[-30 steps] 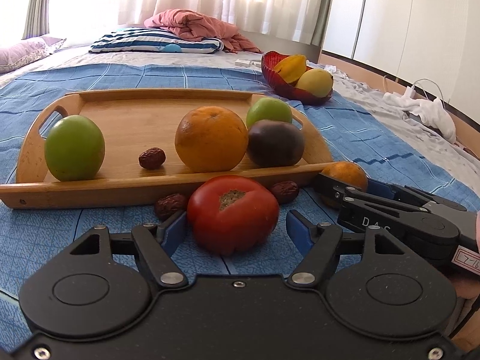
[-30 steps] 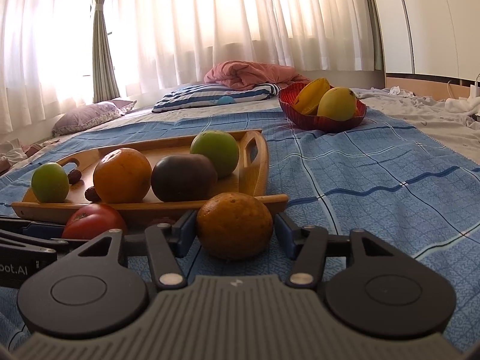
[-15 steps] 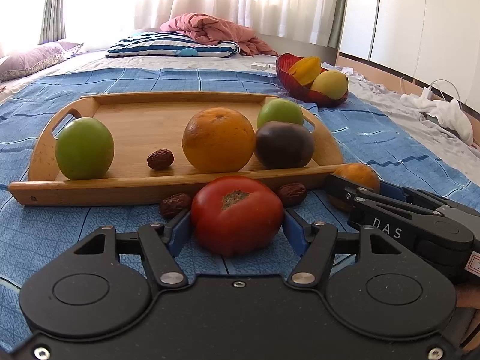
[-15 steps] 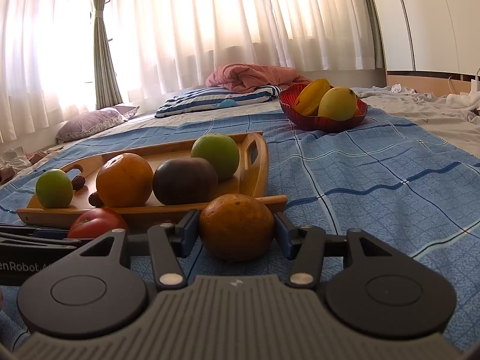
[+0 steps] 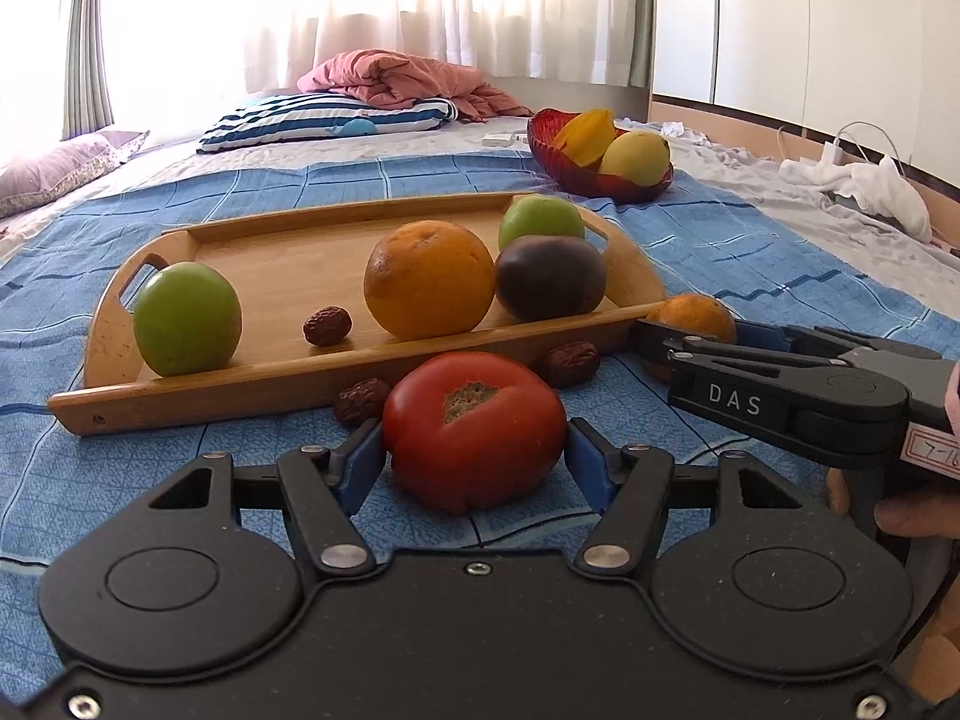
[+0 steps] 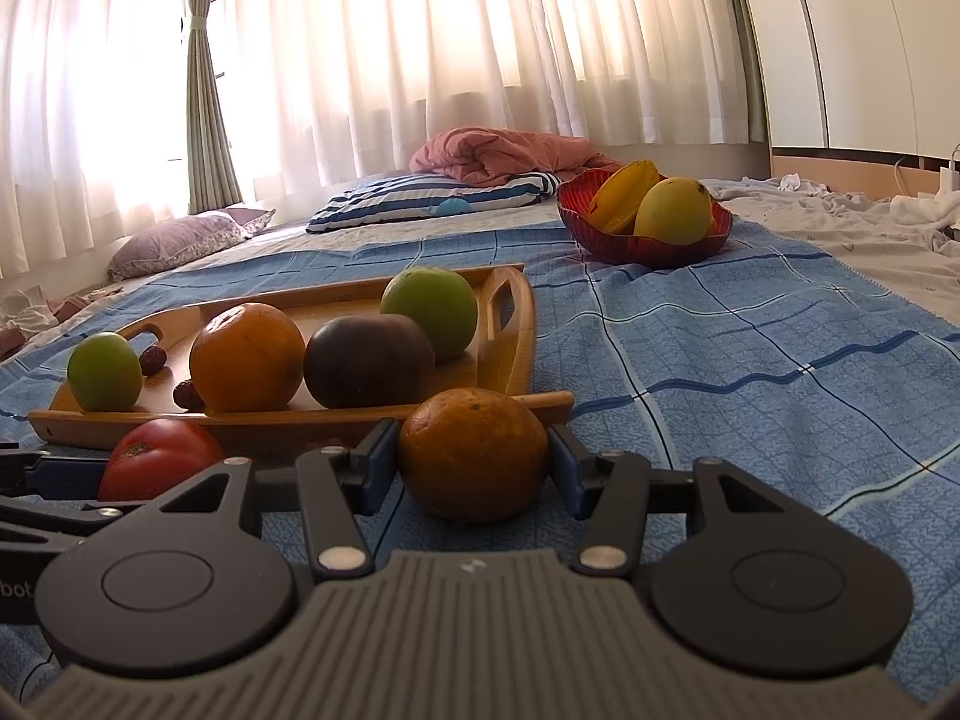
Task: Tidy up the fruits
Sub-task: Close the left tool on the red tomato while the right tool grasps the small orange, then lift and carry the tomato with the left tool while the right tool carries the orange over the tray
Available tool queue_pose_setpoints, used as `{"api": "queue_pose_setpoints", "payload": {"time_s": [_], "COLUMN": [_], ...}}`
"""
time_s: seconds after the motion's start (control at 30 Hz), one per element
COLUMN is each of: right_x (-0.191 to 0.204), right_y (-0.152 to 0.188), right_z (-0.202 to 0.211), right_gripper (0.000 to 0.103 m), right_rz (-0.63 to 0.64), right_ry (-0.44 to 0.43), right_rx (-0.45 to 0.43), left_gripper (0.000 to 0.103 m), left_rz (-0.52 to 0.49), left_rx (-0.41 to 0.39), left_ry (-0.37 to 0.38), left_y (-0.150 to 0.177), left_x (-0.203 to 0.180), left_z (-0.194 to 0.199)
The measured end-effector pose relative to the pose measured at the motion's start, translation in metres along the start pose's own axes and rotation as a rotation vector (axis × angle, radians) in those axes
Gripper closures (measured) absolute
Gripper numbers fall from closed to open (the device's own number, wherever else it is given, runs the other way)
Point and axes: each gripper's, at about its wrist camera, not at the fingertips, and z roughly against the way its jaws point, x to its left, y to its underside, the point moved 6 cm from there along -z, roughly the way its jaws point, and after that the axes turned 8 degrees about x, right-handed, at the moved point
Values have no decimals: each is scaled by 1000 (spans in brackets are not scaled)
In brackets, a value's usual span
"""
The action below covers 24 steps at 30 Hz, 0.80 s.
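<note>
Two hand-held grippers rest low over the blue checked bedspread, in front of the wooden tray. Left hand-held gripper: blue pads pressed against both sides of the red tomato, which sits on the bedspread. Right hand-held gripper: pads clamped on the small orange citrus fruit, just beside the tray's near right corner.

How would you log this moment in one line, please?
left gripper: shut on tomato | right gripper: shut on small orange | both on cloth outside tray
</note>
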Motion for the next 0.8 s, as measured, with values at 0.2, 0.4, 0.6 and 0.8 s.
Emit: {"api": "queue_pose_setpoints", "payload": {"time_s": [0.2,0.4,0.6,0.8], "right_x": [6,3,4,11], "right_y": [-2,-10,-17,-19], "right_z": [0,9,15,20], "right_gripper": [46,46,46,46], "right_rz": [38,13,8,13], "right_ry": [40,83,105,104], "right_rx": [3,-16,-25,-22], "left_gripper": [40,40,40,40], "left_rz": [-18,-20,-7,15], "left_rx": [-11,-42,-71,-61], "left_ry": [-4,-33,-63,-72], "left_y": [4,3,-1,-6], "left_x": [4,18,34,49], "left_z": [12,28,42,44]}}
